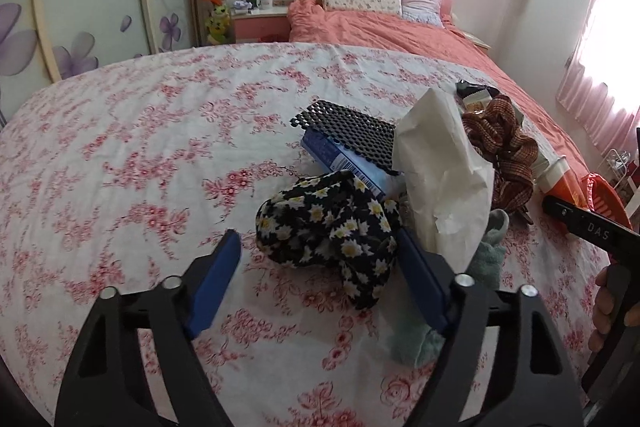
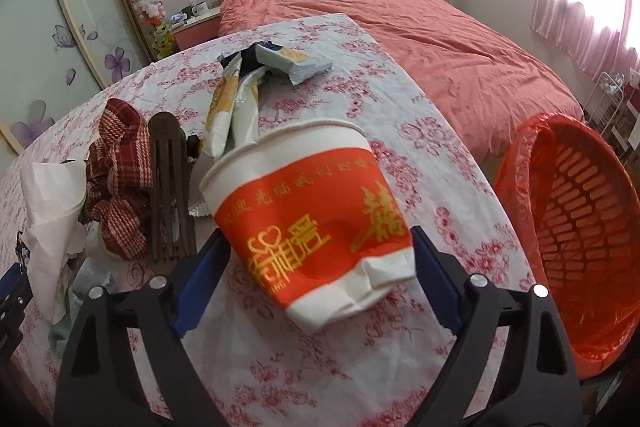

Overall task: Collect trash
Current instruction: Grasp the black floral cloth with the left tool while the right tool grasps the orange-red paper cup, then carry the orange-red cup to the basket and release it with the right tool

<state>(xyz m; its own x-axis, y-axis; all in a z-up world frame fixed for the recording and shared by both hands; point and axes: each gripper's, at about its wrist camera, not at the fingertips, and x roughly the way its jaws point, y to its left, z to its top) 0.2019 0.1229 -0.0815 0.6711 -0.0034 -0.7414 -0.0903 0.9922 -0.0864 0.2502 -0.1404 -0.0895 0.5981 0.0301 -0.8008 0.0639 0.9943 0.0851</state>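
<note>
My right gripper (image 2: 316,255) is shut on a crumpled red and white paper cup (image 2: 308,223), held just above the floral tablecloth (image 2: 360,367). The orange trash basket (image 2: 576,239) with a red liner stands to the right, off the table's edge. Empty snack wrappers (image 2: 248,87) lie beyond the cup. A crumpled white paper (image 1: 440,179) lies right of my left gripper (image 1: 320,251), which is open around a black daisy-print cloth (image 1: 328,227). The cup (image 1: 560,179) and right gripper (image 1: 592,227) show at the right of the left wrist view.
A black mesh mat (image 1: 348,135) lies on a blue box (image 1: 344,163). A brown plaid cloth (image 2: 120,179), a dark comb (image 2: 170,187) and a green towel (image 1: 488,259) lie in the pile. A pink bed (image 2: 440,39) stands behind the table.
</note>
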